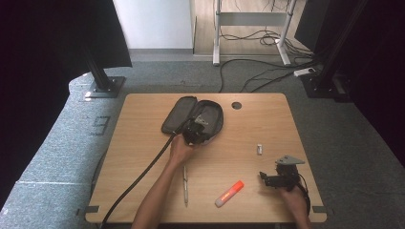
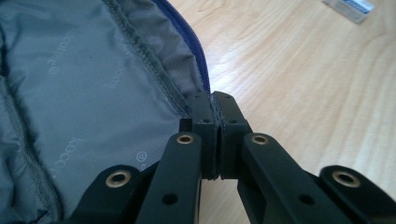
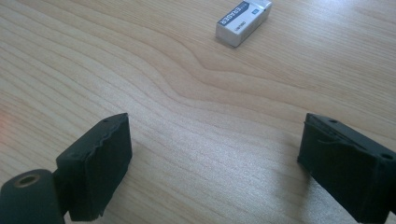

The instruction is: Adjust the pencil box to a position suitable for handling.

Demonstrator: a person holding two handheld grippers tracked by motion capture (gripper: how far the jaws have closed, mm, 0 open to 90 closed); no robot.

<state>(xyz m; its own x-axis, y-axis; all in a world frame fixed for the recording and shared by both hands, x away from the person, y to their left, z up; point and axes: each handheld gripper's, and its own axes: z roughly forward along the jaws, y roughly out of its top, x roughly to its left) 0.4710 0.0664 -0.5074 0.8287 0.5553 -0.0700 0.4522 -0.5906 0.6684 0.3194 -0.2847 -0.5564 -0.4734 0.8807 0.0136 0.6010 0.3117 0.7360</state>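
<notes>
Left gripper pinched the case rim; right gripper waited wide.

Near the bench's front right corner, the right gripper (image 1: 271, 180) lay low, jaws spread, holding nothing. Farther back, the left gripper (image 1: 194, 132) reached mid-bench, clamped on the open grey fabric pencil case's (image 1: 179, 114) rim; its long axis ran diagonally toward the back edge.
</notes>
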